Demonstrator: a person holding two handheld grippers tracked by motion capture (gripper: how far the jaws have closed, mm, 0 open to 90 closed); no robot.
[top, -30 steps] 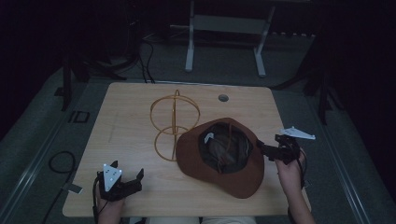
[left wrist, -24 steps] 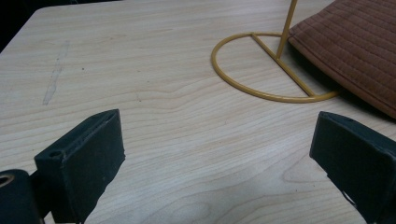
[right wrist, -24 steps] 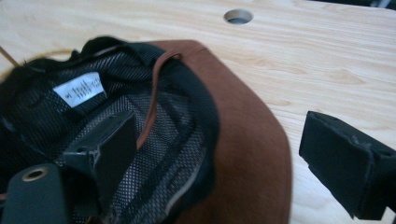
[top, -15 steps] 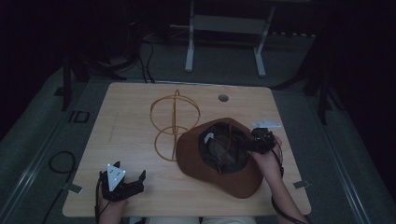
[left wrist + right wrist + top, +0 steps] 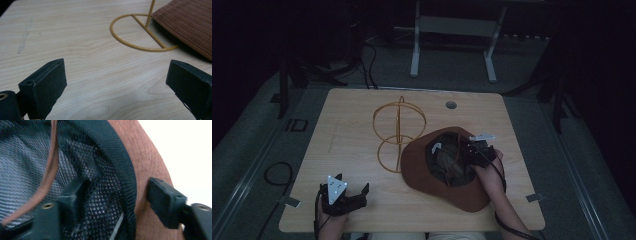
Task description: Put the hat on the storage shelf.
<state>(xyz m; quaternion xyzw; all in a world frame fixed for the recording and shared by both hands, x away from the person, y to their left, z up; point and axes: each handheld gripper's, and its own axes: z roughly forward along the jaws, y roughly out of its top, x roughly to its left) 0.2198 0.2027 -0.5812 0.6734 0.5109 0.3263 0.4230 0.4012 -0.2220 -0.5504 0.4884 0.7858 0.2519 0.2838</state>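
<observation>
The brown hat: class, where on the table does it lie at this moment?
In the high view the brown hat lies upside down on the table's right half, beside the yellow wire stand, with the right gripper at its crown opening.

Wire stand point(image 5: 398, 131) apparently crowds hat point(image 5: 442, 187); left tabletop point(image 5: 347, 125) open.

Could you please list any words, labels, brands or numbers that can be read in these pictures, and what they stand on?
None can be read.
The small white tag inside the brown hat: too small and blurred to read.
The gold wire stand, the table and both grippers: no lettering visible.
</observation>
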